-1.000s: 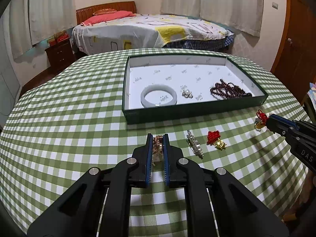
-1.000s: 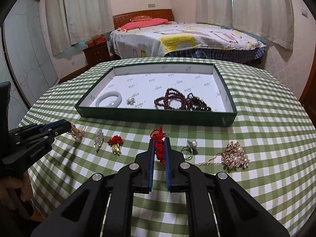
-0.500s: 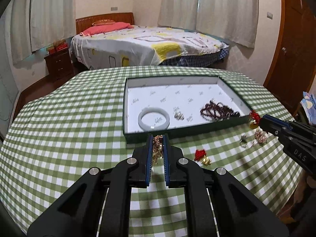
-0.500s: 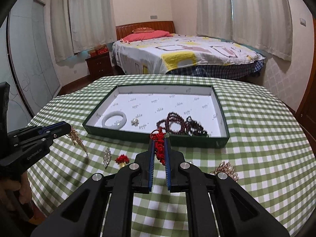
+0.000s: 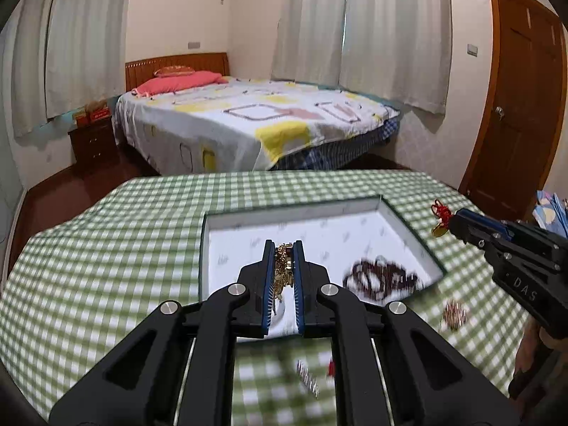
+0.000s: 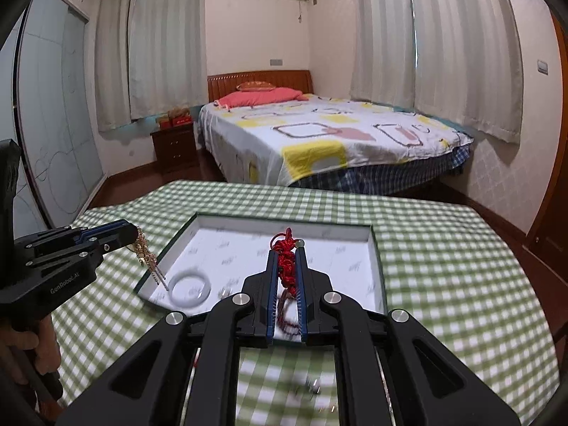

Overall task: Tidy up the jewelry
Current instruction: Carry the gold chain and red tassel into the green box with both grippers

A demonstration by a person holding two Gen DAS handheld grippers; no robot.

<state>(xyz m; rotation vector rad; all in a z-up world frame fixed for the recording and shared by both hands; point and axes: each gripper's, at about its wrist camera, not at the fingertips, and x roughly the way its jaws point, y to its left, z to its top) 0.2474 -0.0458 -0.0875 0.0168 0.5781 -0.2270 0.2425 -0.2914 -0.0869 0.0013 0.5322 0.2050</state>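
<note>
Jaws clamped, our left gripper [image 5: 283, 254] carries a gold chain piece [image 5: 282, 266] and our right gripper [image 6: 287, 259] a red knot charm [image 6: 285, 262], both lifted clear to drop into the tray [image 6: 377, 248].

A: How's the light?
B: Even and soft; daylight glows through the white curtains [image 5: 390, 35] at the top of both frames. No glare, only faint shadows.
A: Sharpness?
B: The bed [image 6: 319, 135] in the upper middle is crisp. The checked tablecloth [image 5: 88, 266] and the tray [image 6: 377, 266] lower down smear with motion blur. Fisheye bends the edges; corners go black.
</note>
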